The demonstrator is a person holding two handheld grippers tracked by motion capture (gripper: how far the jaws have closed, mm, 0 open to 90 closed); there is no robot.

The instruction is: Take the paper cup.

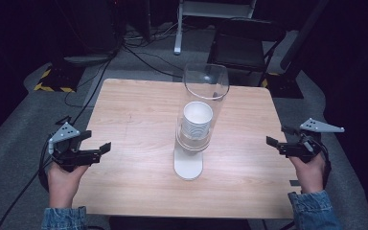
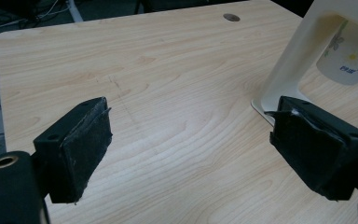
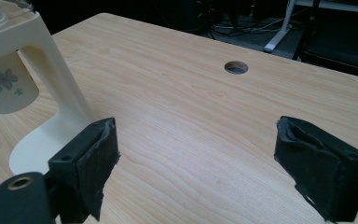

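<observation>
A cup dispenser (image 1: 199, 120) stands at the middle of the wooden table (image 1: 134, 115). Its clear tube (image 1: 206, 81) holds a stack of white paper cups (image 1: 197, 117) above a white base (image 1: 188, 165). My left gripper (image 1: 97, 141) hovers open at the table's left edge, nothing between its jaws. At the right edge my right gripper (image 1: 278, 136) is also open and empty. The left gripper view shows its gripper (image 2: 191, 109) facing the white stand (image 2: 293, 60) and a flower-printed cup (image 2: 349, 51). From the right gripper (image 3: 198, 128), the stand (image 3: 56, 79) and cup (image 3: 7, 88) lie to the left.
A round cable hole (image 3: 236, 67) sits in the tabletop towards the far side. Behind the table stand a black chair (image 1: 244, 43) and a white frame leg (image 1: 178, 28). Cables (image 1: 143, 52) run over the grey floor, with yellow-black tape (image 1: 52, 81) at far left.
</observation>
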